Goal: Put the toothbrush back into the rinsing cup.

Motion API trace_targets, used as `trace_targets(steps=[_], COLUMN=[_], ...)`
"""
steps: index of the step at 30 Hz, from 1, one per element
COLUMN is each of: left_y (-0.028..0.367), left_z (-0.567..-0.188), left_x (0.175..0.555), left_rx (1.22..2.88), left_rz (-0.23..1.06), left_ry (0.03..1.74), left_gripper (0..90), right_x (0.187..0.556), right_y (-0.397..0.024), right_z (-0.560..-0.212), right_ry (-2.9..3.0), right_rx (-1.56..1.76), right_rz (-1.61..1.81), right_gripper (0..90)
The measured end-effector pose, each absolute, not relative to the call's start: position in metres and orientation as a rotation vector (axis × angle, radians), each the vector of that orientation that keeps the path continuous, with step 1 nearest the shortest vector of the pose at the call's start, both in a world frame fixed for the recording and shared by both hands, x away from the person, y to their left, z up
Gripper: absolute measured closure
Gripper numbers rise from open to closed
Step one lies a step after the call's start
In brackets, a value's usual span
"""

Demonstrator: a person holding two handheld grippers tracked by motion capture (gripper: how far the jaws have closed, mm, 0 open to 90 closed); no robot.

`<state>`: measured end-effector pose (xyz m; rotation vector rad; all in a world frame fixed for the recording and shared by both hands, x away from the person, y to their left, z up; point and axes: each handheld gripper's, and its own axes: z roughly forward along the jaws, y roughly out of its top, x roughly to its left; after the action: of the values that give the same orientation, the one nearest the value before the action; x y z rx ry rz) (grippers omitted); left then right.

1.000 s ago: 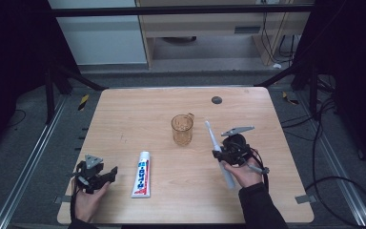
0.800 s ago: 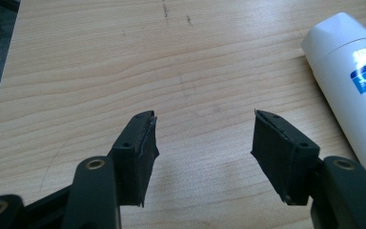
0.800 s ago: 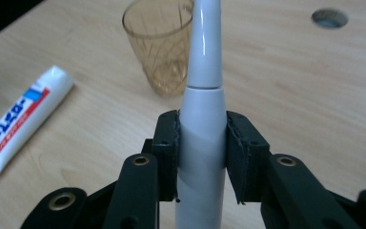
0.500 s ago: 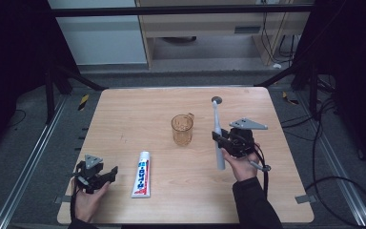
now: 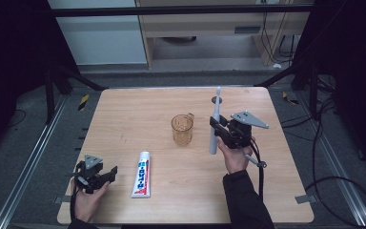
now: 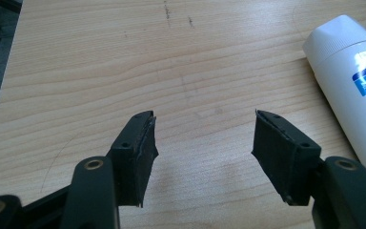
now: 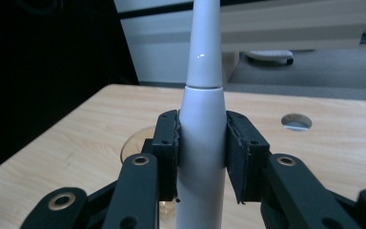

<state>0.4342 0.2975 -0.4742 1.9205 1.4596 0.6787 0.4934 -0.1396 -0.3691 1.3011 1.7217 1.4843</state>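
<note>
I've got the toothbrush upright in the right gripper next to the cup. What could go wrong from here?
1. The right gripper clamps the white electric toothbrush on its smooth, tapered body; it may slip or tilt between the fingers.
2. The amber transparent plastic cup stands close beside it, looks light and could tip if the brush's lower end knocks the rim.
3. The left gripper rests open beside the white toothpaste tube, too far off to steady the cup.

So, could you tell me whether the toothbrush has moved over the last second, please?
Yes. The toothbrush, shut in the right tool, went from slanting low behind the cup to upright, reaching the table hole.
</note>
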Motion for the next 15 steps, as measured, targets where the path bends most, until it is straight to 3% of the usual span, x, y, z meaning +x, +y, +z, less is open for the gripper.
trace_targets(steps=[15], left_y=[0.299], left_z=[-0.474], left_x=[0.434], left_rx=[1.912], left_rz=[0.681], left_ry=[1.464], left_gripper=[39.4], right_x=[0.515], right_y=[-0.120], right_z=[-0.350], right_ry=[1.544], right_rx=[1.244], right_rz=[1.553], right_gripper=[67.5])
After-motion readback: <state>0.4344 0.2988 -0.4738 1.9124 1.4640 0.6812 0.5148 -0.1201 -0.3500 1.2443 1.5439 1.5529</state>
